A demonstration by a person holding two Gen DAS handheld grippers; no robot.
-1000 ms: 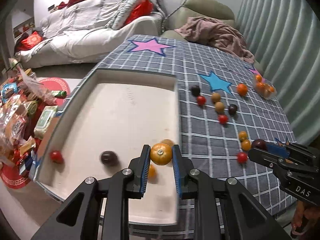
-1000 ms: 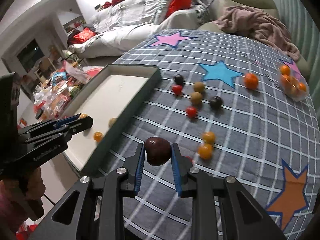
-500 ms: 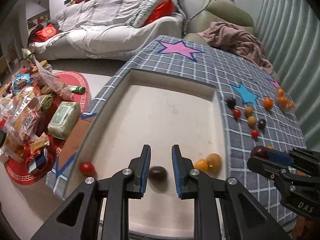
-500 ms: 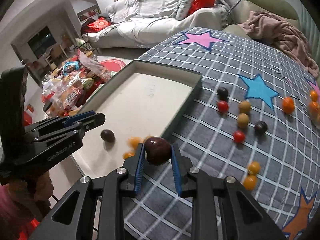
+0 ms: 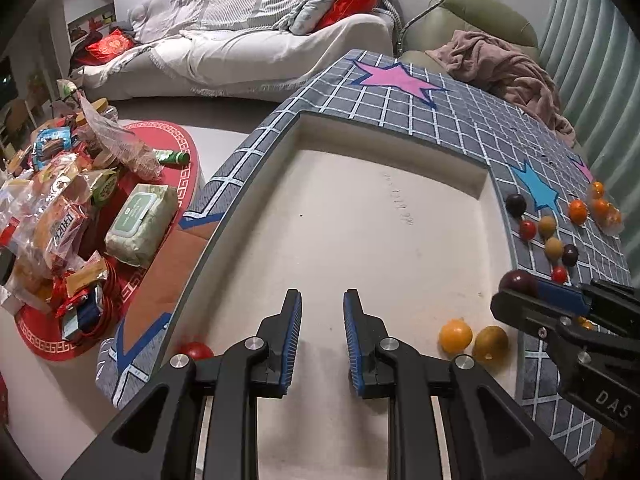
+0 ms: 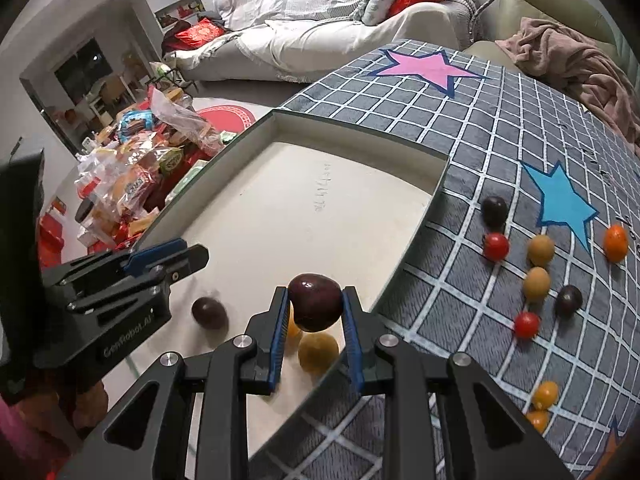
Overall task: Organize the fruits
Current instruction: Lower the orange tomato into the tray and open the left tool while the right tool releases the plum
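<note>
Fingers of the right gripper [image 6: 314, 312] pinch a dark plum [image 6: 315, 302] above the near corner of the shallow tray [image 6: 360, 136]. Left gripper [image 5: 322, 334] hangs over the tray with nothing between its fingers, drawn nearly together. An orange fruit [image 5: 455, 335], a yellow one [image 5: 490, 343], another plum [image 6: 209, 313] and a red tomato [image 5: 196, 350] lie inside; more fruit sits on the counter [image 6: 500, 128].

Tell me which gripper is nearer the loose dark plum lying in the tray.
Left. The left gripper hangs just above and beside the loose dark plum, empty. The right gripper, clamping its own plum, sits farther off near the tray edge.
</note>
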